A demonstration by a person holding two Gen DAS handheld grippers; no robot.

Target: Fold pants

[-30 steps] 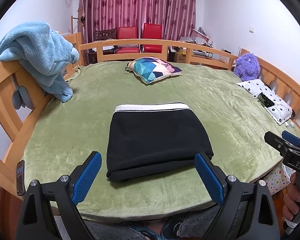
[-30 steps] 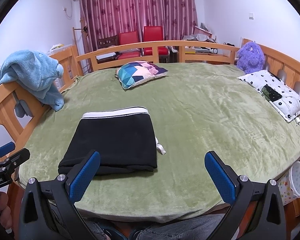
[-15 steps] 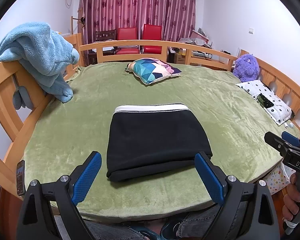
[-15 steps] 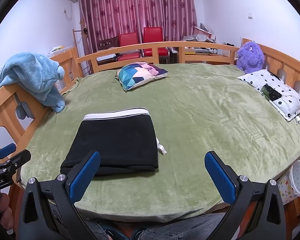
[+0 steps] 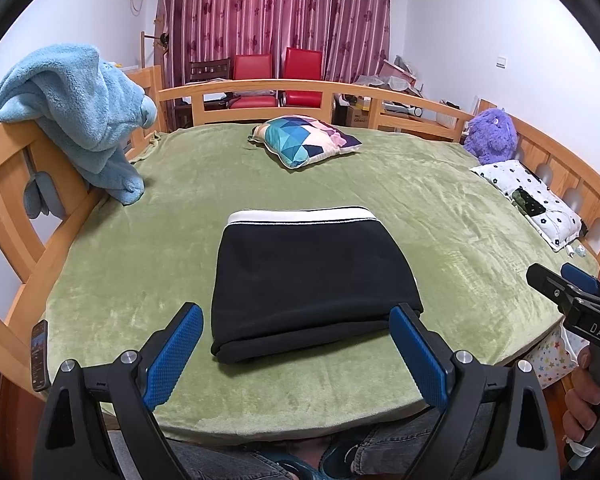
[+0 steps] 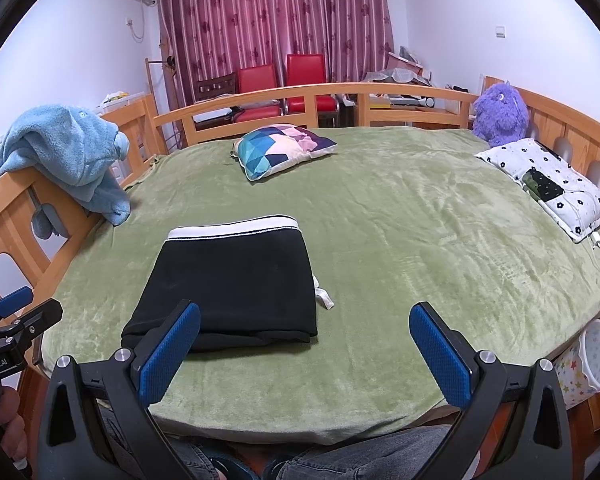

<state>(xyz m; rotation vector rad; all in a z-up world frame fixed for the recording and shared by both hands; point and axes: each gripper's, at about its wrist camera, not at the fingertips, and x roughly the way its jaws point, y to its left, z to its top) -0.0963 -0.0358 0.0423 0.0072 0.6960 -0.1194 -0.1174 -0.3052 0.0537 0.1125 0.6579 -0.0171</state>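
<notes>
The black pants (image 5: pixel 312 276) lay folded into a neat rectangle near the front edge of the green bed (image 5: pixel 440 208), white waistband facing away. My left claw (image 5: pixel 296 354) and right claw (image 6: pixel 306 354) hovered above the edge, both spread wide, holding nothing. A small white bit, perhaps a drawstring, peeked out beside the pants.

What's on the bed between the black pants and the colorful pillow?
Nothing. Both views show only bare green blanket between the pants and the pillow.
</notes>
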